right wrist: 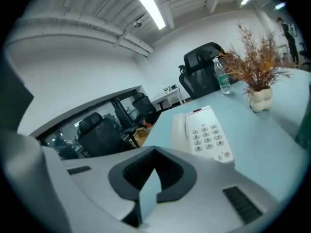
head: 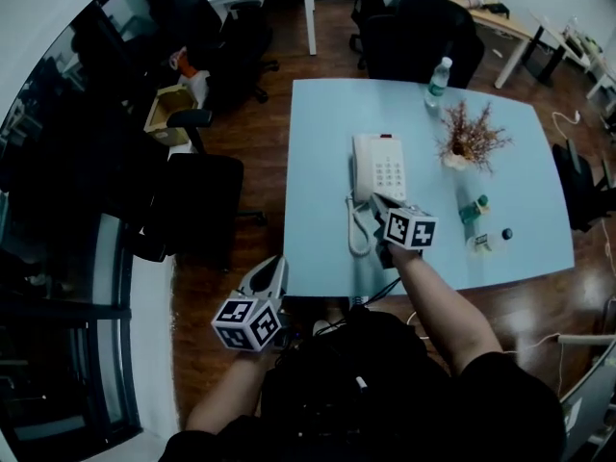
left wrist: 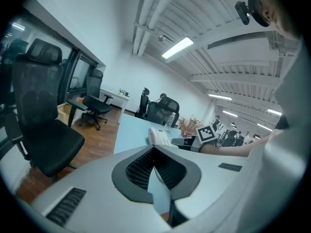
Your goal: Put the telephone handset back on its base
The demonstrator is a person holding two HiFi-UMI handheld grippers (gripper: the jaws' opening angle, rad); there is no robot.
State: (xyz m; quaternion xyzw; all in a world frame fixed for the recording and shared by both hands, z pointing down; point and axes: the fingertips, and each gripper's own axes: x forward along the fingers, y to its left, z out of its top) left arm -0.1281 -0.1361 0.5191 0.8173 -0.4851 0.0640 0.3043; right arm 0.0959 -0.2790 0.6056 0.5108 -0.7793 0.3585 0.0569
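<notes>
The white telephone (head: 382, 166) stands near the middle of the light blue table (head: 510, 181). Its handset (head: 363, 165) lies in the cradle along the base's left side, and the coiled cord (head: 357, 231) trails toward the front edge. My right gripper (head: 378, 201) hovers just in front of the phone, shut and empty. In the right gripper view the handset (right wrist: 179, 129) sits on the base (right wrist: 210, 136) beyond the closed jaws of the right gripper (right wrist: 154, 150). My left gripper (head: 273, 275) hangs off the table's front left corner, shut with nothing in it, and the left gripper (left wrist: 153, 147) looks toward the telephone (left wrist: 159, 137).
A vase of dried flowers (head: 470, 144) and a water bottle (head: 438, 78) stand behind and right of the phone. Small bottles (head: 474, 212) and a dark knob (head: 507, 234) sit at the front right. Black office chairs (head: 205, 203) flank the table's left; another chair (head: 423, 37) is at the back.
</notes>
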